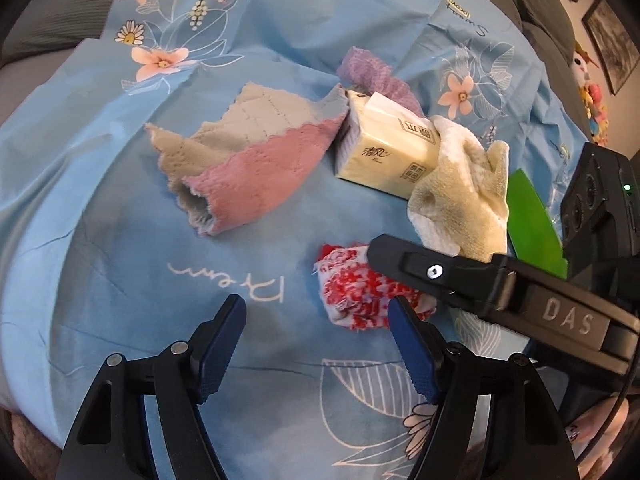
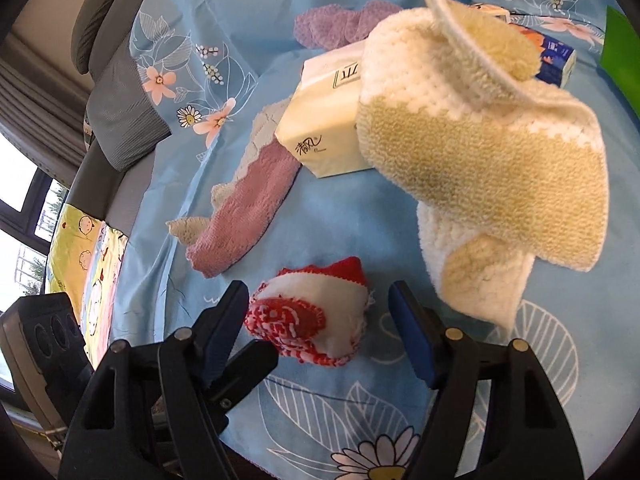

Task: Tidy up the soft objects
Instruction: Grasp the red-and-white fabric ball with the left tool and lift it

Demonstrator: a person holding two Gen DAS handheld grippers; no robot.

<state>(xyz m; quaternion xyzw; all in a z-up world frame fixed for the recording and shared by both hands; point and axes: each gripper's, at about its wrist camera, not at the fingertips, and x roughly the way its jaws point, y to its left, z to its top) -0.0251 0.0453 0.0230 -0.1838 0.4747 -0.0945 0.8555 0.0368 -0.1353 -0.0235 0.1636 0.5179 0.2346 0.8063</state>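
Observation:
A rolled red-and-white cloth (image 1: 360, 288) lies on the blue bedsheet (image 1: 120, 240). It sits between the open jaws of my right gripper (image 2: 316, 312), also shown in the right wrist view (image 2: 308, 320). My left gripper (image 1: 316, 320) is open and empty, just left of the cloth. A pink-and-grey cloth (image 1: 248, 160) lies crumpled further back. A yellow-and-white towel (image 1: 460, 192) leans on a cream tissue pack (image 1: 384, 144). A purple cloth (image 1: 372, 72) lies behind the pack.
The right gripper's arm (image 1: 500, 288) crosses over the red cloth's right side. A green sheet (image 1: 532, 220) lies at the right. A blue tissue pack (image 2: 556, 56) sits behind the towel. Grey pillows (image 2: 116, 100) and a window (image 2: 24, 200) are at the left.

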